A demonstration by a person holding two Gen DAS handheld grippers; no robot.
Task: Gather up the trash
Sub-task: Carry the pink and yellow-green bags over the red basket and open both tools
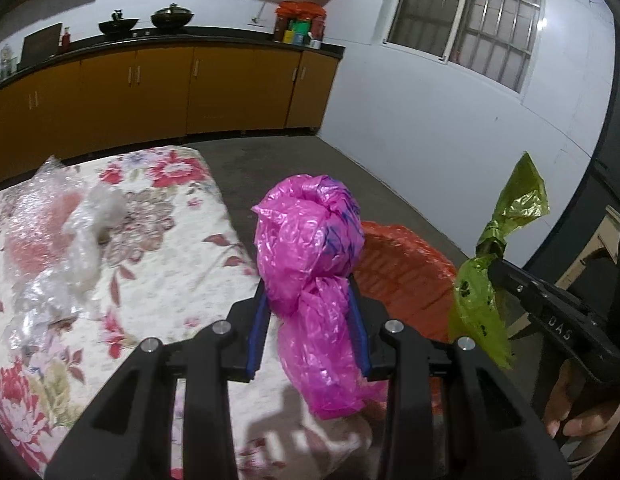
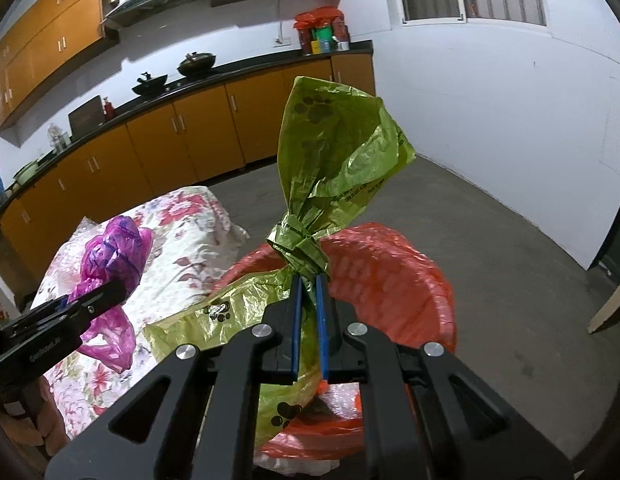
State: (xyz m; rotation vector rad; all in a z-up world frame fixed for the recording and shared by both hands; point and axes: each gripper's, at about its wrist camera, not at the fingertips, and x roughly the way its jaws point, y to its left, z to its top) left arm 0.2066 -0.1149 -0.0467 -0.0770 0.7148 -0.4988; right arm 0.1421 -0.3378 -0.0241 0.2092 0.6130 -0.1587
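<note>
My left gripper (image 1: 310, 284) is shut on a knotted pink plastic bag (image 1: 310, 240), held above the edge of the flowered cloth (image 1: 170, 272). The same pink bag (image 2: 110, 256) and left gripper (image 2: 90, 304) show at the left of the right wrist view. My right gripper (image 2: 308, 280) is shut on a knotted green plastic bag with paw prints (image 2: 329, 152), just under its knot, over an orange-lined bin (image 2: 397, 280). In the left wrist view the green bag (image 1: 481, 292) hangs at the right beside the bin (image 1: 401, 276), pinched by the right gripper (image 1: 491, 262).
Crumpled clear plastic wrap (image 1: 62, 232) lies on the flowered cloth at the left. Orange kitchen cabinets (image 1: 150, 88) with a dark counter and pans run along the far wall. Bare grey floor (image 2: 489, 240) stretches to the white wall and window. A hand (image 1: 569, 408) shows at lower right.
</note>
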